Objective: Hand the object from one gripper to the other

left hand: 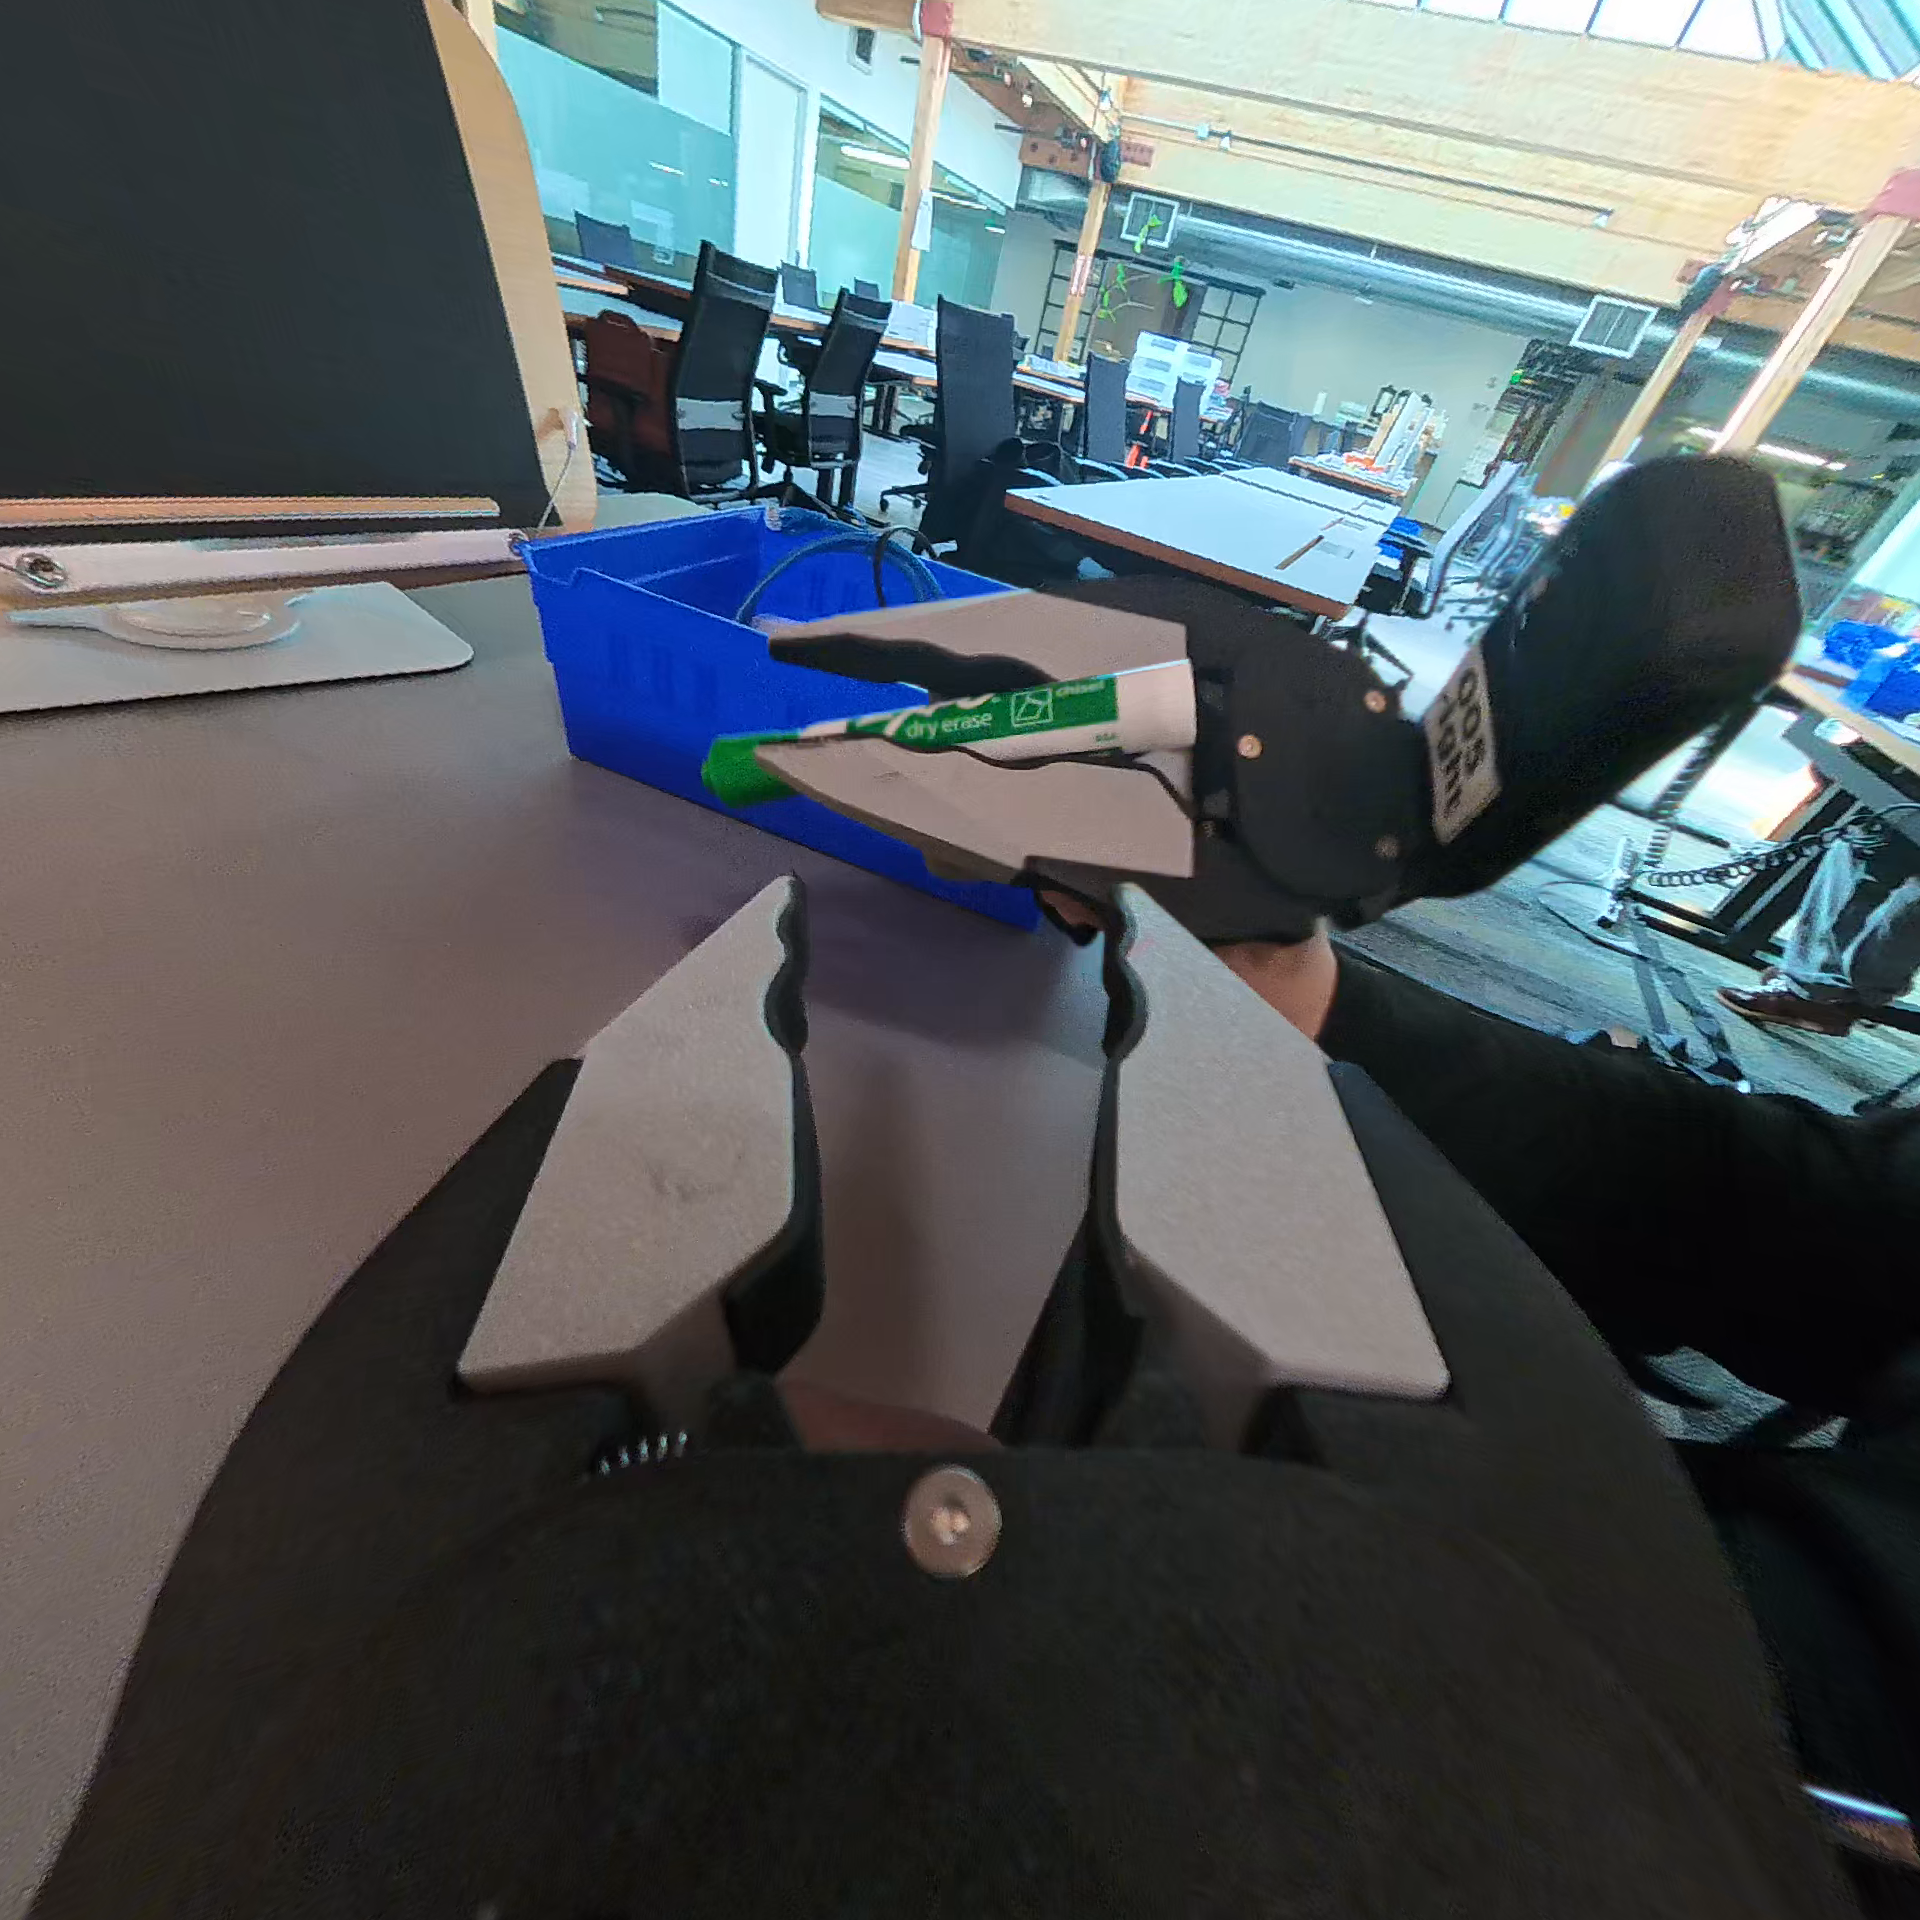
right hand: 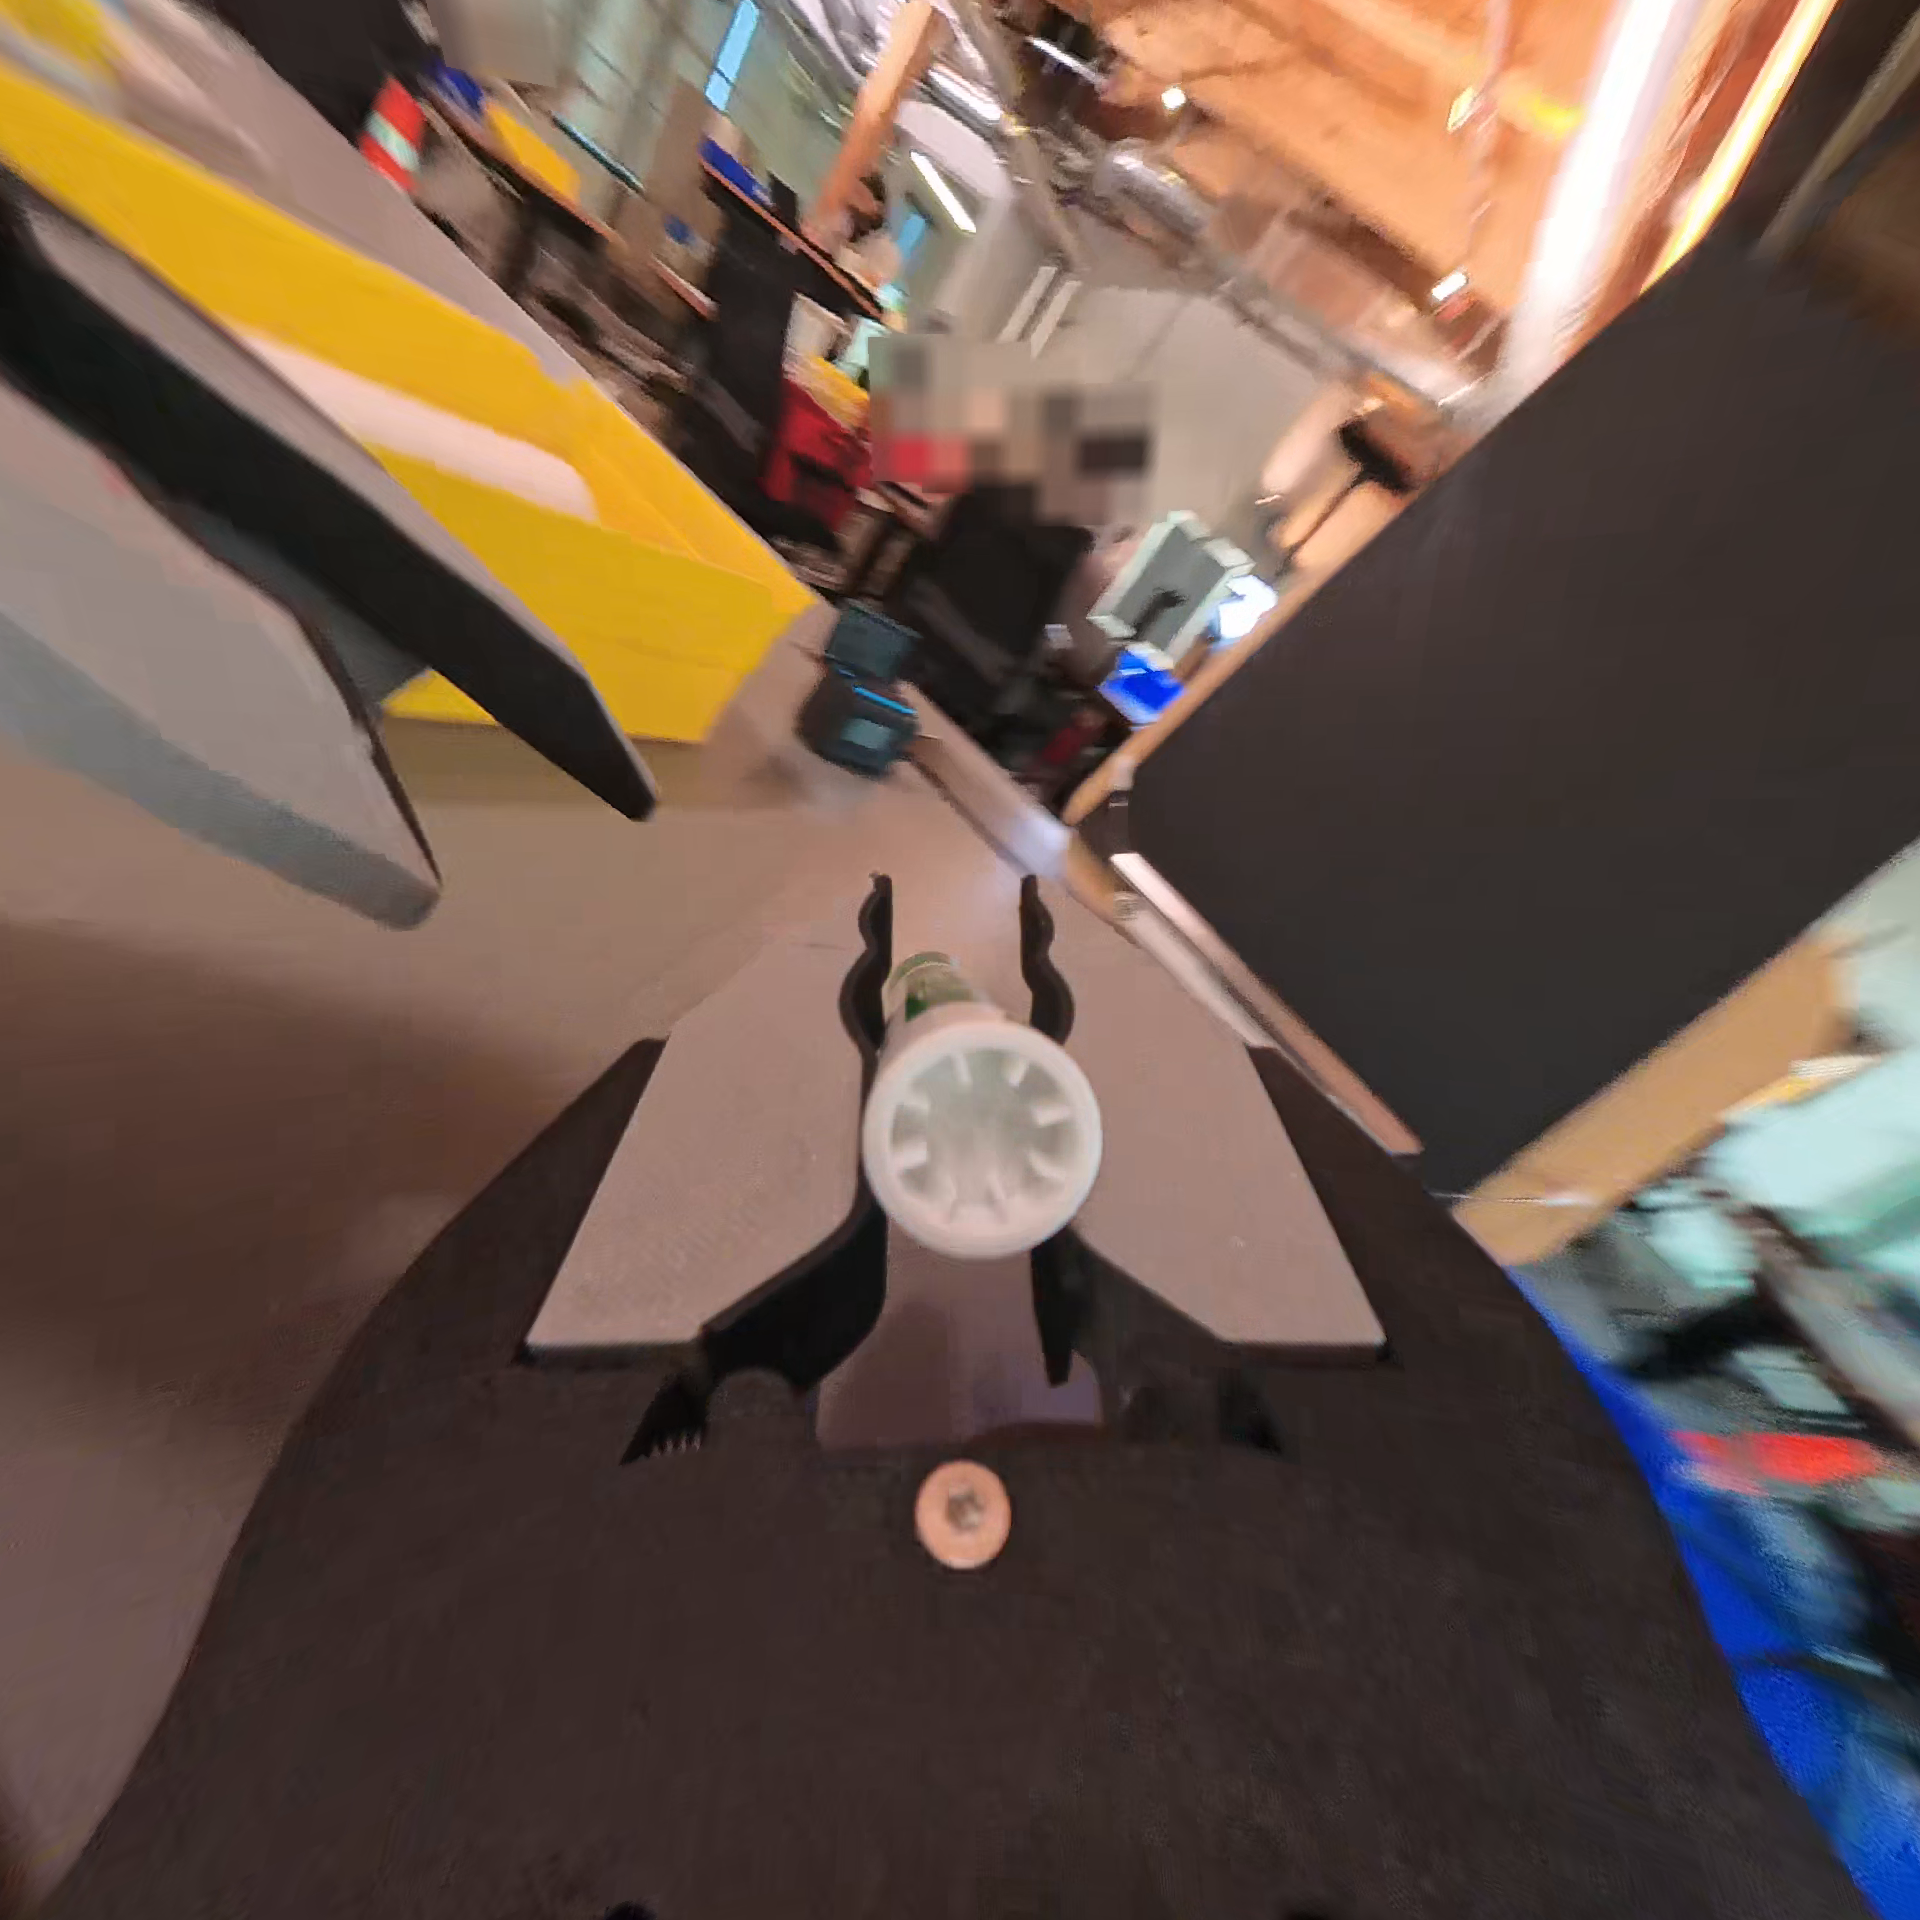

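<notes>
On the left, the table (left hand: pixel 260 883) is bare in front, and a blue bin (left hand: pixel 644 665) sits on it farther back. The left gripper (left hand: pixel 951 971) has its fingers wide apart with nothing between them. I think it waits like that so the marker (left hand: pixel 935 727) can slide in. Up and to the right, the right gripper (left hand: pixel 790 717) has its fingers squeezed shut on the marker. The marker is off the table, held in the air above the left gripper. It lies almost flat, along the right gripper's fingers. Its green cap pokes out past the tips to the left, and its white end points back at the right gripper's body. The cap sticking out gives the left gripper a spot to grab.
</notes>
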`<state>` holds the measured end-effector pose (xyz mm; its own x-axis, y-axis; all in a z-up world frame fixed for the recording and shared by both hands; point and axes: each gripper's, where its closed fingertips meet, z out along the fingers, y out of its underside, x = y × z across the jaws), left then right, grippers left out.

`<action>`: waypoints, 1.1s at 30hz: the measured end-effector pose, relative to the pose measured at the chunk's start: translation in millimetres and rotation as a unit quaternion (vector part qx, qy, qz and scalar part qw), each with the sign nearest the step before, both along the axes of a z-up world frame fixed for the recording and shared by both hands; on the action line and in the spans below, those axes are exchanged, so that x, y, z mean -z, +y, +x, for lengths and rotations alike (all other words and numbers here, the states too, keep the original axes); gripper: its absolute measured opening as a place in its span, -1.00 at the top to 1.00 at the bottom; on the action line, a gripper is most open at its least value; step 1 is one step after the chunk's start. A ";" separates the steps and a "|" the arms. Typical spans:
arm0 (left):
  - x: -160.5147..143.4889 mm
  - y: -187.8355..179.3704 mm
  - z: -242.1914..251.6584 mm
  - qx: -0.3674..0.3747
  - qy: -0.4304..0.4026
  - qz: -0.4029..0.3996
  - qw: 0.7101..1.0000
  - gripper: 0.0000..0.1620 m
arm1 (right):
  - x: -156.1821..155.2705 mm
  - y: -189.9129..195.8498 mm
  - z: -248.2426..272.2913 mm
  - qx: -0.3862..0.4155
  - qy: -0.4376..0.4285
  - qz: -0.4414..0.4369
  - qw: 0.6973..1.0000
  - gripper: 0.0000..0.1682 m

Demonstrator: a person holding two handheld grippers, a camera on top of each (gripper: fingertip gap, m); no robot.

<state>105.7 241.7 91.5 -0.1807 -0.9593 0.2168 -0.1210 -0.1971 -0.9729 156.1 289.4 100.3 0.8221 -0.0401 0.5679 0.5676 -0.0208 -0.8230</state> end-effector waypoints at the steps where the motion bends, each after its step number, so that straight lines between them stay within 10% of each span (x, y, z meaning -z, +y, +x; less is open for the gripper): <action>1: -0.4 -3.1 -0.6 0.007 0.001 -0.004 1.000 0.32 | -2.7 -1.6 5.4 0.030 -0.049 0.011 0.998 0.74; 17: 23.2 -36.1 9.9 0.121 0.064 -0.202 0.970 0.29 | 0.7 0.0 4.4 0.181 -0.454 0.063 0.870 0.74; 33: 37.4 -25.7 8.3 0.150 0.074 -0.167 0.972 0.73 | 25.4 8.5 -8.2 0.139 -0.525 0.007 0.840 0.74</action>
